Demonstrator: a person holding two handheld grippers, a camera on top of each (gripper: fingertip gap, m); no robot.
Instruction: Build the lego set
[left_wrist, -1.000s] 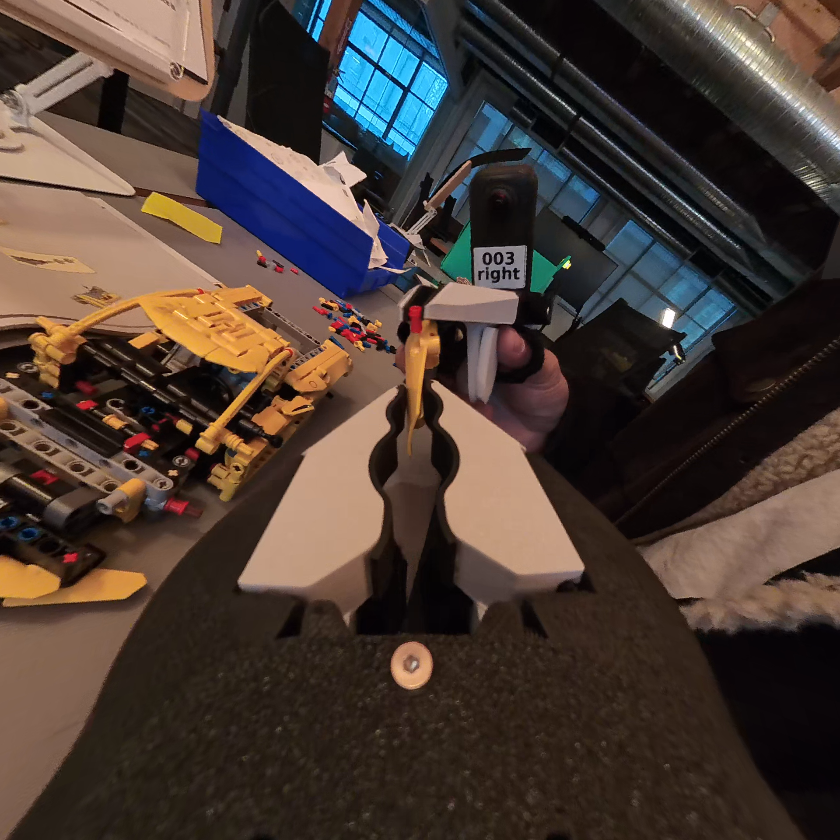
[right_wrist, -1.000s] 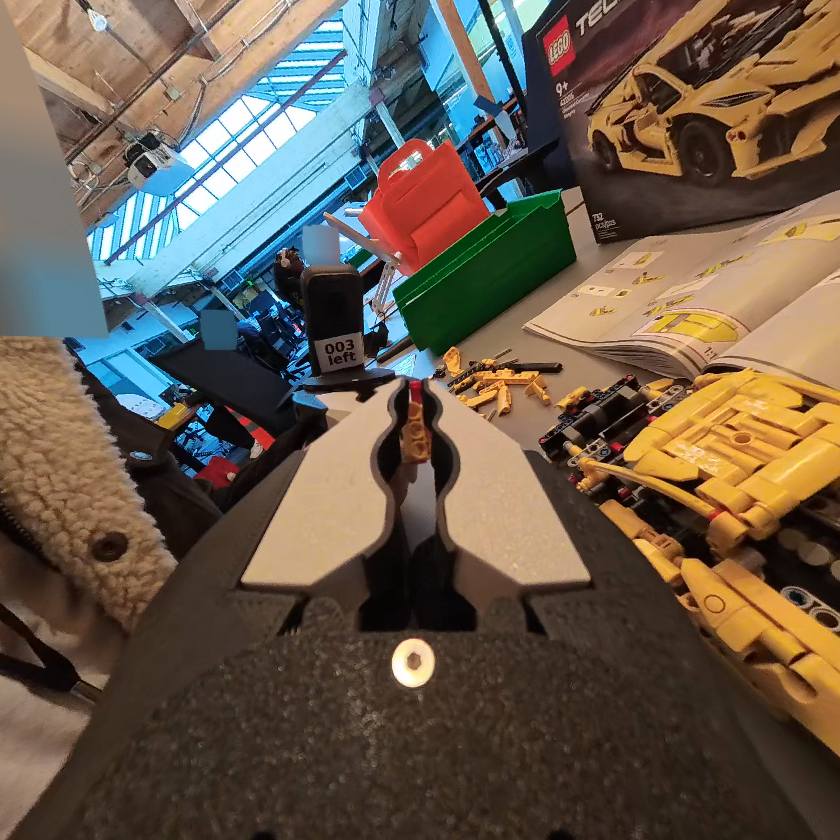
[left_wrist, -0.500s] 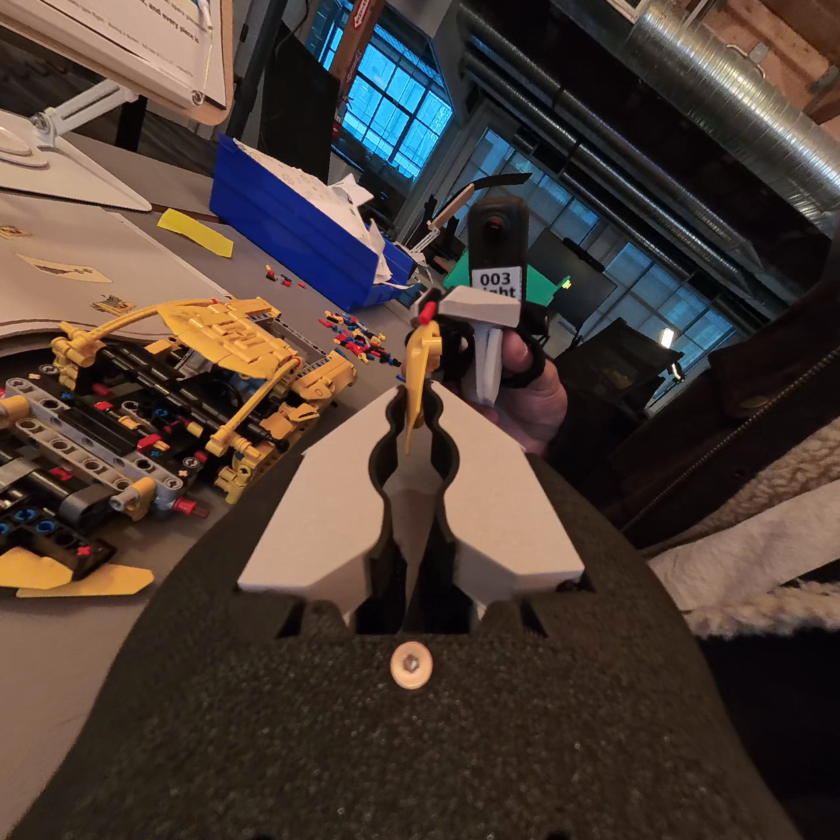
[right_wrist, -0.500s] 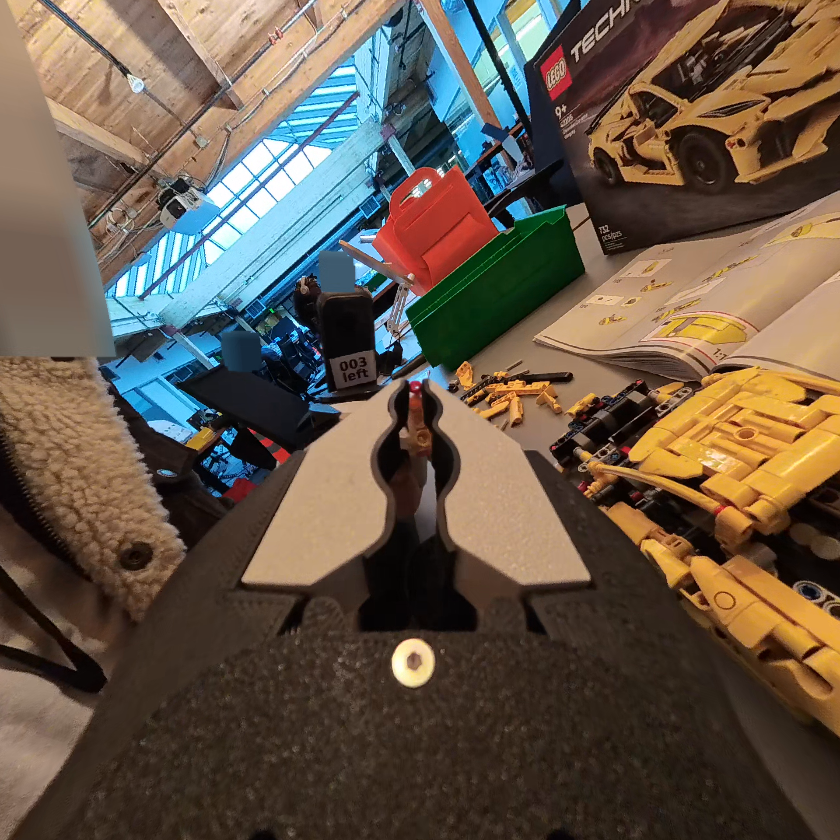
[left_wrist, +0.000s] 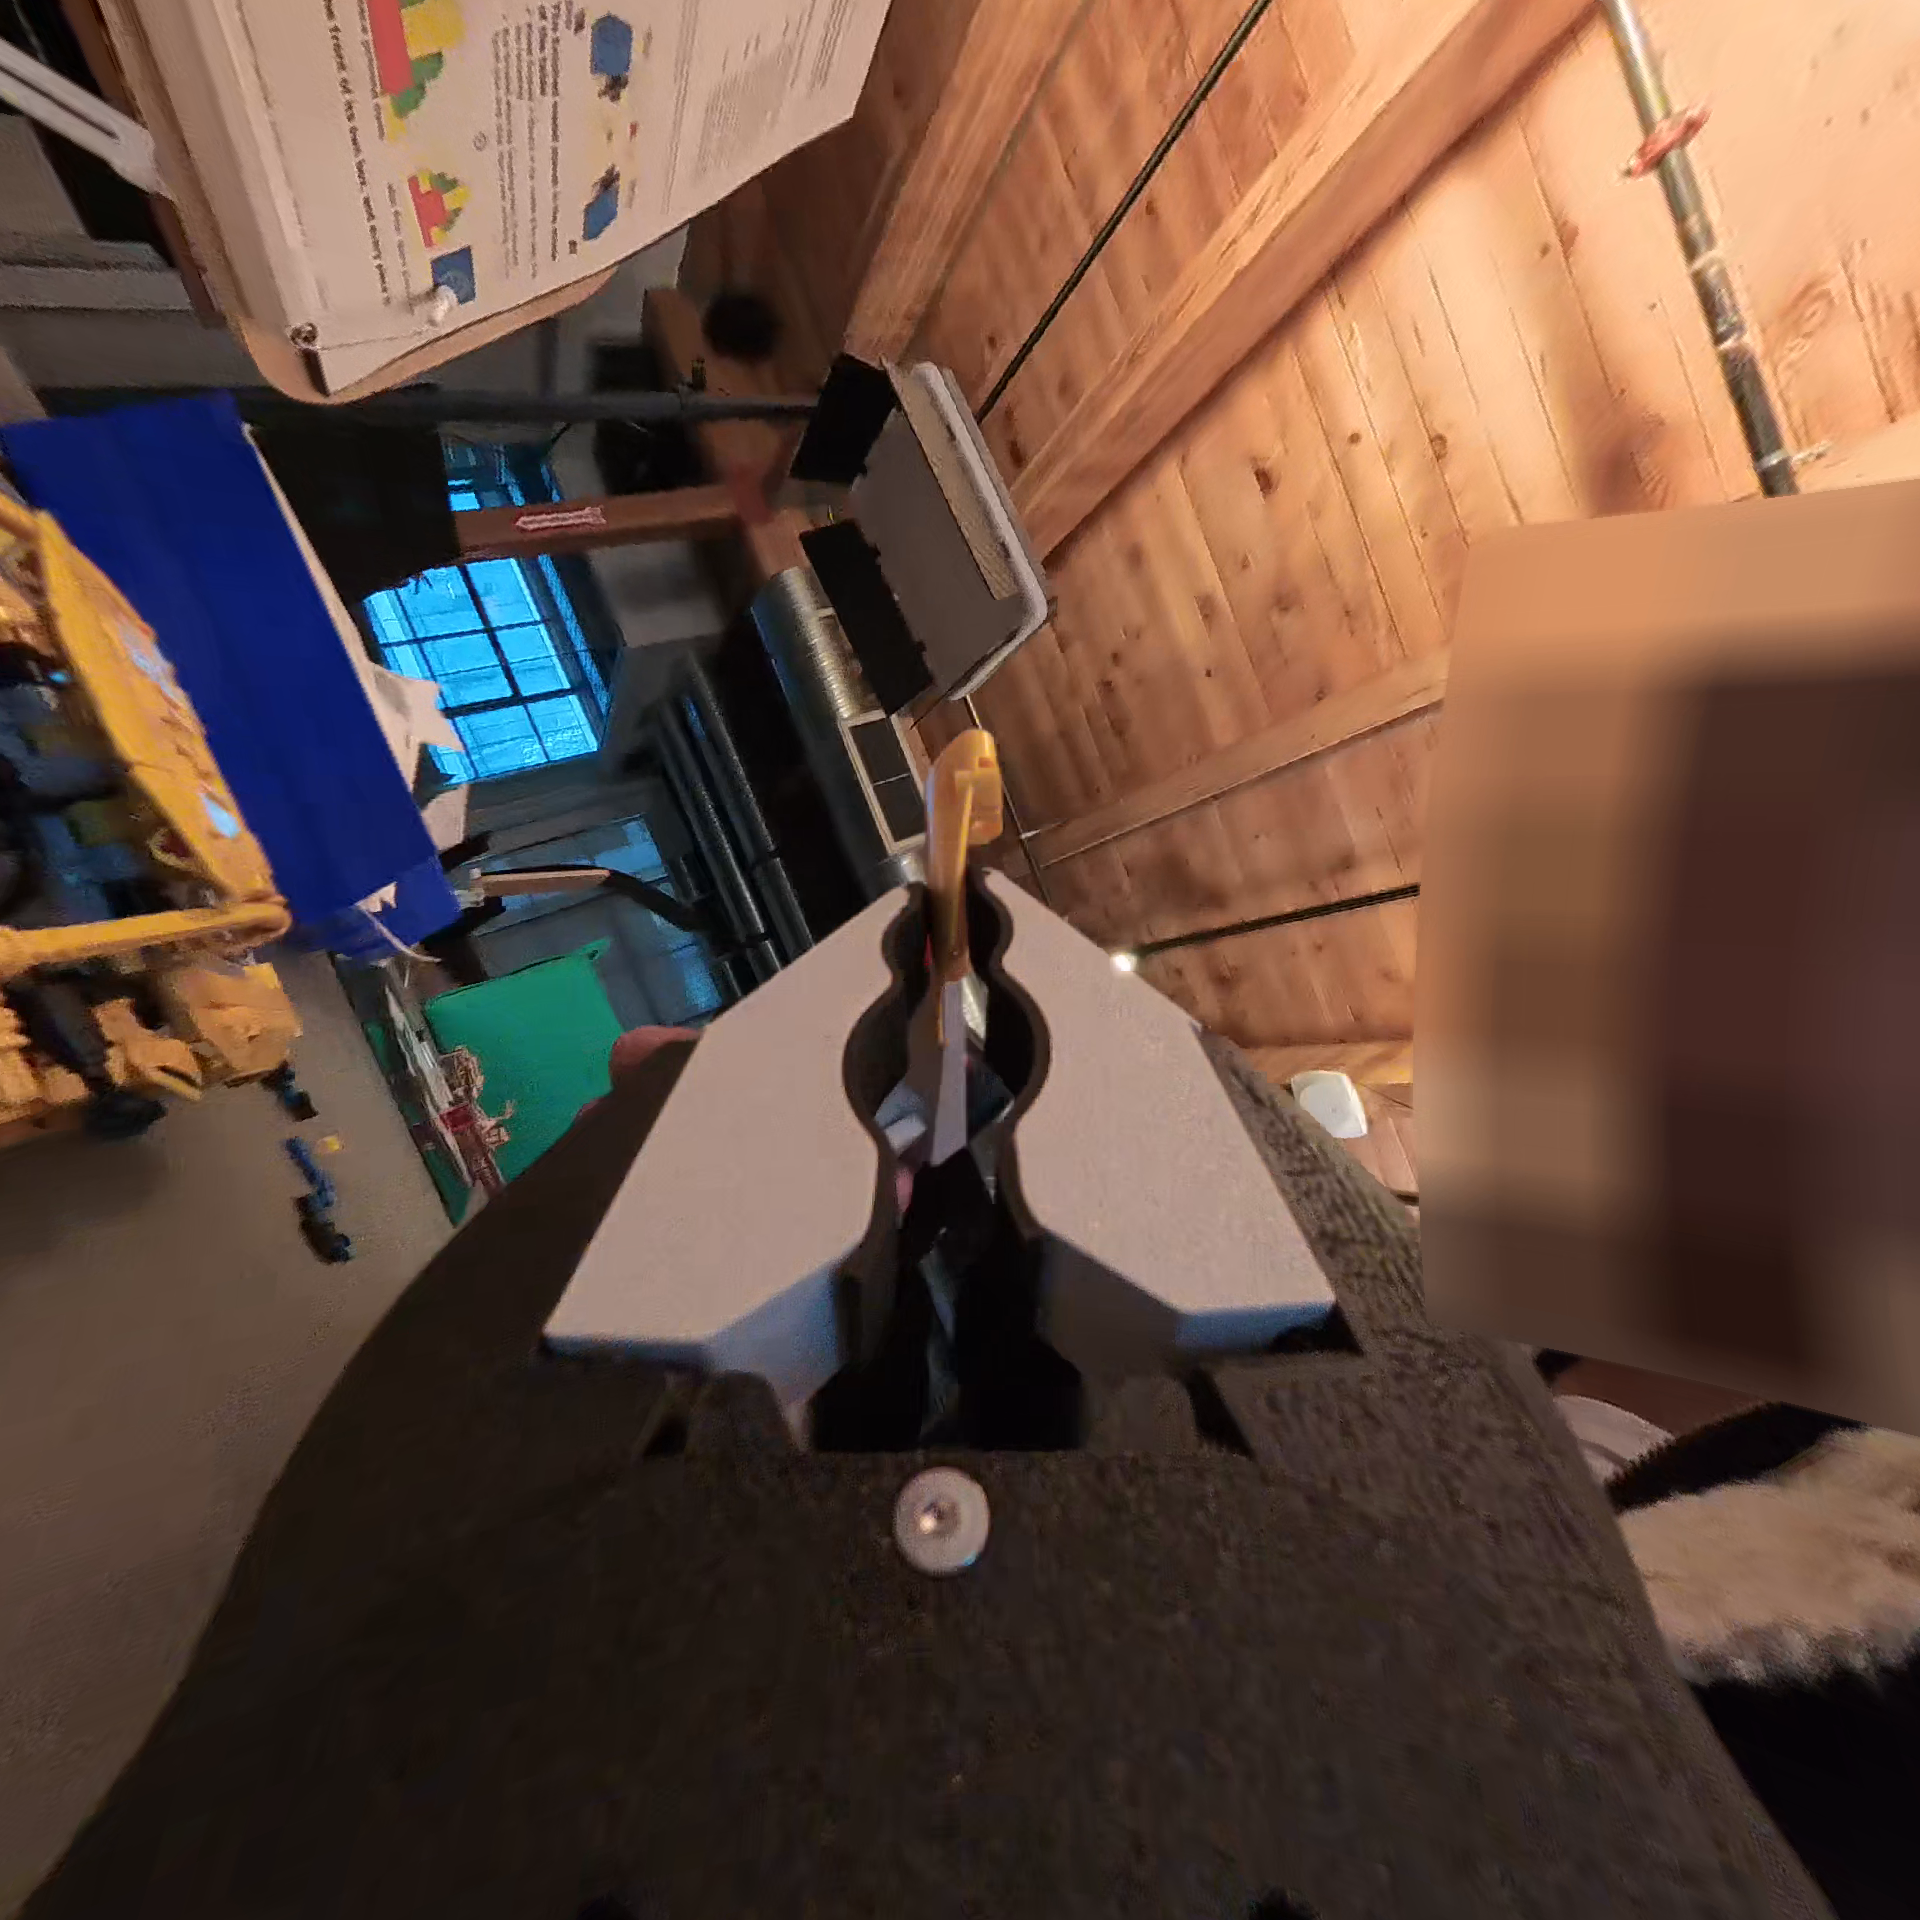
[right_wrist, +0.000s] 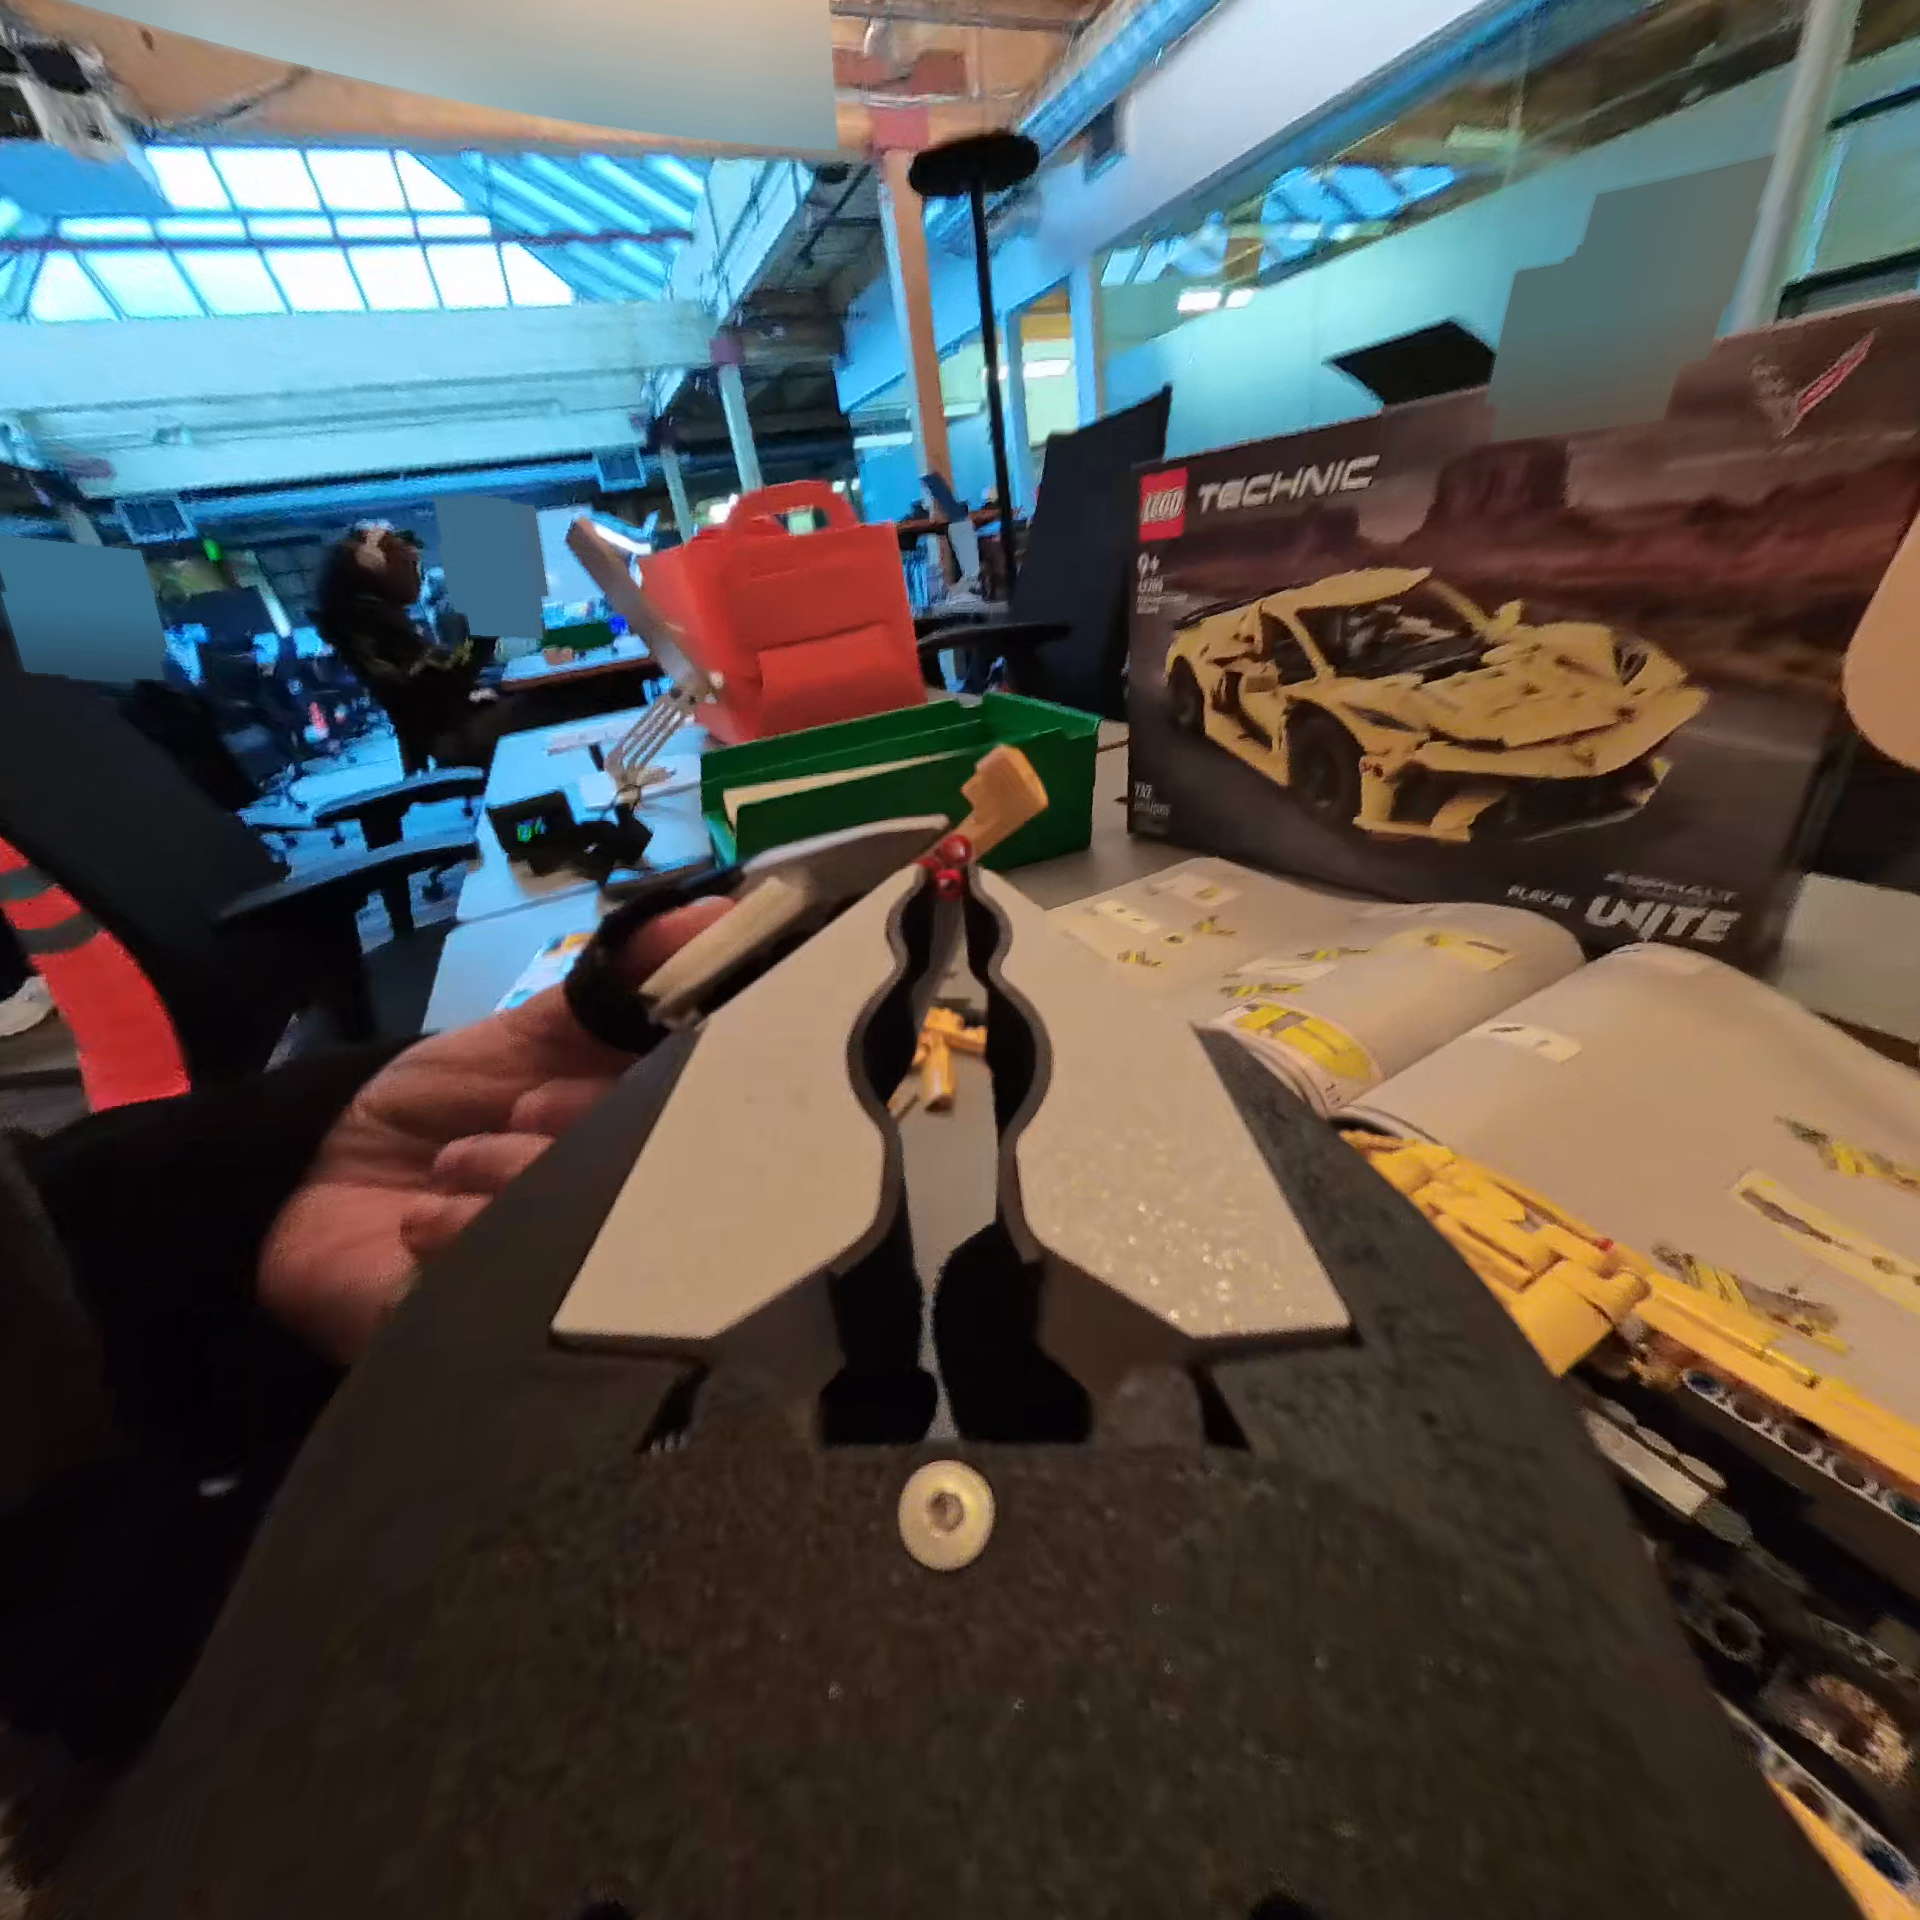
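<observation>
My left gripper (left_wrist: 951, 899) is shut on a small yellow Lego piece (left_wrist: 964, 810) that sticks out past its tips, held up in the air. My right gripper (right_wrist: 948, 878) is shut on a red pin (right_wrist: 949, 864) at its tips. In the right wrist view the left gripper's grey finger (right_wrist: 831, 862) comes in from the left, with the yellow piece (right_wrist: 1003, 788) just above the red pin and touching it. The half-built yellow car model lies on the table, at the left in the left wrist view (left_wrist: 114, 883) and at the lower right in the right wrist view (right_wrist: 1538, 1268).
An open instruction booklet (right_wrist: 1455, 1029), the set's box (right_wrist: 1455, 675), a green bin (right_wrist: 894, 769) and an orange bag (right_wrist: 790, 613) stand behind. Loose yellow parts (right_wrist: 940, 1049) lie on the table. A blue bin (left_wrist: 239, 644) is by the car. A hand (right_wrist: 468, 1122) holds the left gripper. Left and right tips are no more than a few centimetres apart.
Both grippers have turned. The left wrist view has rolled and tipped toward the wooden ceiling; the right now faces the box and booklet. Each keeps its piece, still held together.
</observation>
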